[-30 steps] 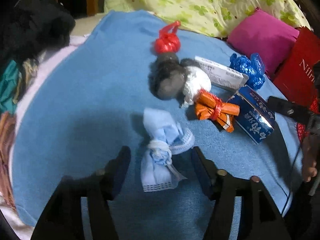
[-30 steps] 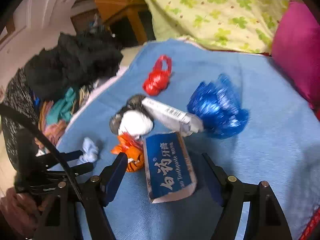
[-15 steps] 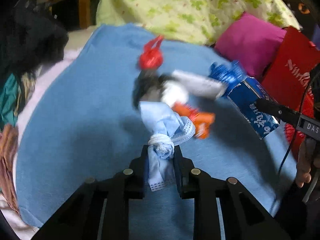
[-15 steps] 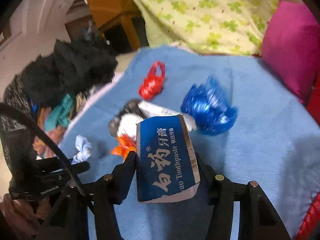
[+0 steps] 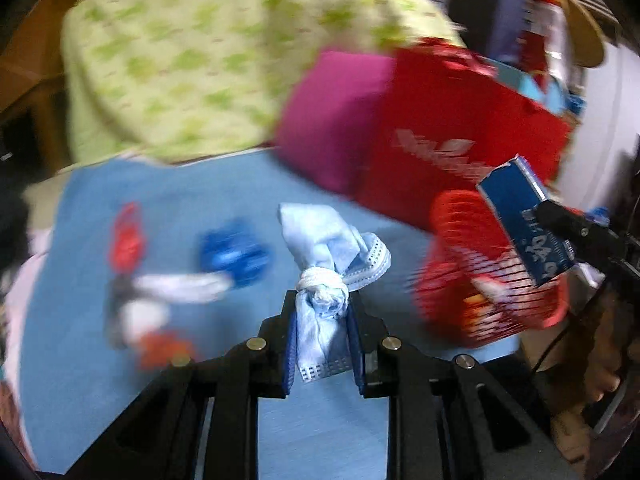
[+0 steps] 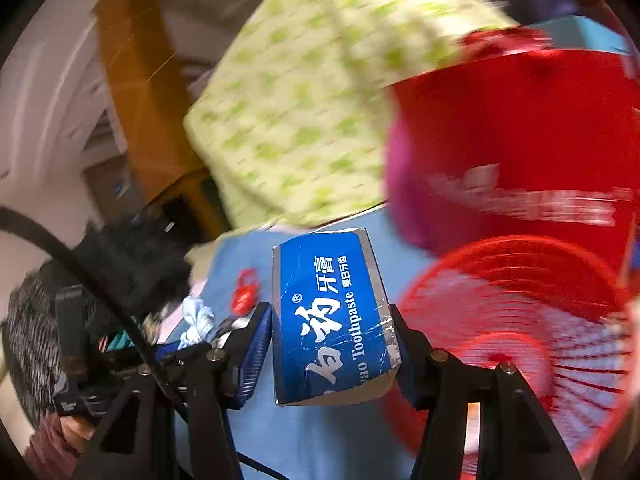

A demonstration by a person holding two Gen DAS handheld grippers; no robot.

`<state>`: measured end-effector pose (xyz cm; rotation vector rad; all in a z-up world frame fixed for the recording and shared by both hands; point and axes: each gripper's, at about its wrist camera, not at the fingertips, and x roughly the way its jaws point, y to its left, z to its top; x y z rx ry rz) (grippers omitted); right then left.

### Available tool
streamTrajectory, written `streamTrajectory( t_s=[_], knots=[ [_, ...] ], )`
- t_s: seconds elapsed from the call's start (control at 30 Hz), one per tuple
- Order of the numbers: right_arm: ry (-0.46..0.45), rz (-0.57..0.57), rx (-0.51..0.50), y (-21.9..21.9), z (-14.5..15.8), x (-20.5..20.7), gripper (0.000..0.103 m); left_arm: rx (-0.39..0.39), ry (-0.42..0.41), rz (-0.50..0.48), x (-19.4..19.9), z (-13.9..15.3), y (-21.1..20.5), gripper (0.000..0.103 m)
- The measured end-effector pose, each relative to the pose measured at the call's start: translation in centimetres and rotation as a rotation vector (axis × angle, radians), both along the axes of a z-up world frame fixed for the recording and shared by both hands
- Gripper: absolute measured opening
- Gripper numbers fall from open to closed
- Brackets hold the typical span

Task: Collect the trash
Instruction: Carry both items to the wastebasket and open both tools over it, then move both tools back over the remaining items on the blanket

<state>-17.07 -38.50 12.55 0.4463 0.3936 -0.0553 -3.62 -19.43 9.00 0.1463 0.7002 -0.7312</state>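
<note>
Both grippers carry trash toward the red basket (image 6: 520,320): left gripper (image 5: 322,322) jaws pinch the knotted mask (image 5: 324,276), right gripper (image 6: 332,336) jaws clamp the toothpaste box (image 6: 332,312) (several wrappers (image 5: 232,254) remain on the bed).

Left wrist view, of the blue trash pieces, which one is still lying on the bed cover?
The shiny dark-blue foil wad, loose on the cover. The pale-blue knotted mask and the blue toothpaste box are each pinched in a hand-held gripper.
</note>
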Motion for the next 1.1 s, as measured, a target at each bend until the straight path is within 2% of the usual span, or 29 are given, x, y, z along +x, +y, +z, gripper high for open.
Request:
streamTrajectory(
  t_s=[0.13, 0.27, 0.3, 0.33, 0.37, 0.4, 0.43, 0.5, 0.67, 0.77, 0.87, 0.97, 1.1],
  knots=[
    [0.019, -0.127, 0.078, -5.3, -0.8, -3.3, 0.059, -0.006, 0.007, -0.119, -1.4, 0.8, -7.1, 0.024],
    [0.029, -0.191, 0.159, -8.6, -2.6, -4.8, 0.060, 0.017, 0.016, -0.189, -2.2, 0.6, -12.4, 0.026],
    [0.038, -0.217, 0.180, -9.4, -3.2, -4.9, 0.061, 0.030, 0.013, -0.202, -2.3, 0.4, -13.7, 0.030],
    [0.040, -0.224, 0.196, -10.1, -3.6, -5.3, 0.064, 0.047, 0.007, -0.208, -2.6, 0.3, -14.8, 0.042],
    [0.040, -0.234, 0.219, -10.7, -4.2, -5.3, 0.066, 0.067, -0.007, -0.208, -2.7, 0.1, -15.7, 0.048],
    [0.042, -0.250, 0.243, -11.3, -4.6, -5.3, 0.071, 0.088, -0.029, -0.197, -2.7, -0.1, -16.3, 0.059],
    [0.043, -0.265, 0.263, -11.7, -5.0, -5.5, 0.072, 0.099, -0.040, -0.187, -2.5, -0.3, -16.4, 0.063],
    [0.028, -0.264, 0.273, -12.0, -5.3, -5.6, 0.072, 0.087, -0.041, -0.184, -2.5, -0.1, -16.0, 0.063],
    [-0.086, -0.227, 0.171, -9.8, -2.6, -6.2, 0.072, 0.073, -0.090, -0.134, -3.2, 0.4, -11.7, 0.067],
    [-0.155, -0.140, 0.095, -6.8, -0.2, -5.7, 0.072, 0.075, -0.113, -0.069, -3.2, -0.2, -7.1, 0.069],
    [-0.194, -0.022, 0.040, -3.0, 1.4, -4.2, 0.072, 0.096, -0.118, 0.039, -2.4, -1.5, -0.9, 0.072],
    [-0.164, 0.108, 0.006, 1.4, 1.7, -1.3, 0.074, 0.121, -0.073, 0.196, -0.3, -3.8, 6.5, 0.072],
    [-0.028, 0.287, 0.010, 7.6, -0.4, 4.7, 0.074, 0.187, -0.037, 0.413, 2.2, -6.7, 15.0, 0.072]
  ],
)
